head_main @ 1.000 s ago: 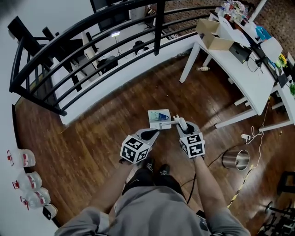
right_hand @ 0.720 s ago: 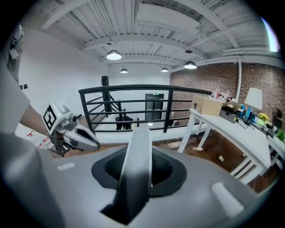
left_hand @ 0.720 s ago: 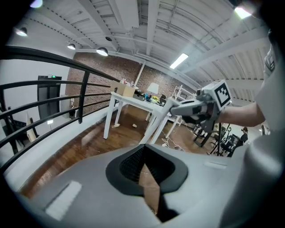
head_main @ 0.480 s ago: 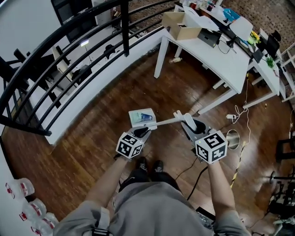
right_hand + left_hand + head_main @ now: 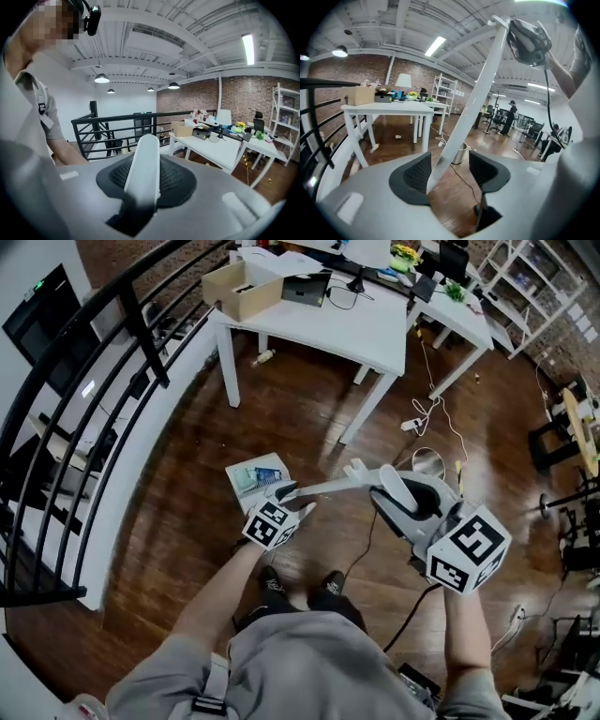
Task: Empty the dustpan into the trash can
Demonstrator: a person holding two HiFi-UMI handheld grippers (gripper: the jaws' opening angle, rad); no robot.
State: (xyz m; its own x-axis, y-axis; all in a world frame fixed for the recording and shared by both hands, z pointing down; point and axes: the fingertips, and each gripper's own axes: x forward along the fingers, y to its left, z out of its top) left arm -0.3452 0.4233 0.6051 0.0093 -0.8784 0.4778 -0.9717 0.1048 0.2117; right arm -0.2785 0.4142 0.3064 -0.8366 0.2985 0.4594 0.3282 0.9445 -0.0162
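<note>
In the carrying step, the right gripper (image 5: 379,486) pinches the dustpan handle (image 5: 328,487), the left gripper (image 5: 292,495) has just been opening its jaws, now spread loosely around that handle, the dustpan (image 5: 253,476) hangs left of centre in the head view, and next, I judge, it must tip over the steel trash can (image 5: 460,153).

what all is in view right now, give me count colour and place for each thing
dustpan: one, white, long-handled, pan low in front of the feet
trash can: one, silver metal, on the floor beyond the dustpan's shaft
tables: two, white, side by side at the far side
cardboard box: one, brown, on the left table
railing: one, black, along the left
floor: one, dark wood, underfoot
shoes: two, black, just behind the dustpan
left hand-held gripper: one, grey, jaws have just been opening, apart around the dustpan's shaft
right hand-held gripper: one, grey, shut on the dustpan's top grip
</note>
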